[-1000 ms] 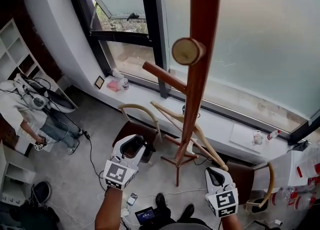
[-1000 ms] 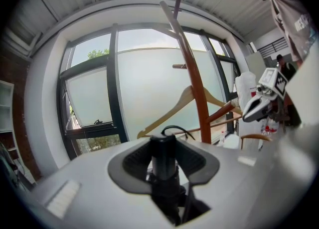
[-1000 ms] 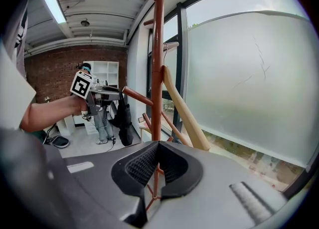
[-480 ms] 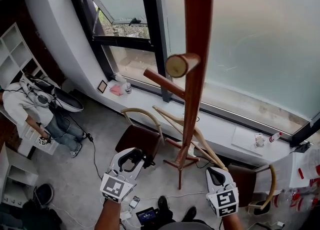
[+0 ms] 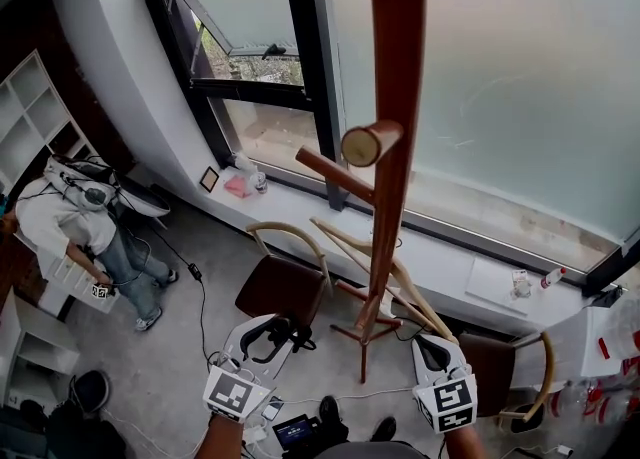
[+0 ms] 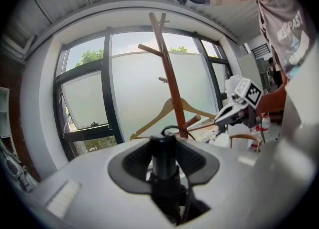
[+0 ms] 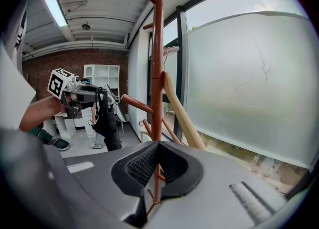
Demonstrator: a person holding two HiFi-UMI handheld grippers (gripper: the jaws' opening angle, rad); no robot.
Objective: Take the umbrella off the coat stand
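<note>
The tall brown wooden coat stand (image 5: pixel 390 197) rises in front of the window, also seen as the coat stand (image 6: pixel 172 93) and coat stand (image 7: pixel 157 73). A wooden hanger (image 5: pixel 380 262) leans against its lower pegs. My left gripper (image 5: pixel 262 339) is shut on the black umbrella's handle (image 6: pixel 163 158), off to the left of the stand and apart from it. In the right gripper view the folded umbrella (image 7: pixel 107 123) hangs down from that left gripper (image 7: pixel 82 96). My right gripper (image 5: pixel 432 352) sits low at the right, shut with nothing in it, pointing at the stand's post.
Two wooden chairs stand near the stand's foot, a brown chair (image 5: pixel 285 287) to the left and another chair (image 5: pixel 500 357) to the right. A person (image 5: pixel 80 227) stands by white shelves (image 5: pixel 30 117) at far left. Cables (image 5: pixel 200 297) trail over the floor. The window sill (image 5: pixel 450 267) holds small items.
My left gripper has drawn back from the stand toward the frame's bottom, umbrella still in it. The right gripper has stayed where it was.
</note>
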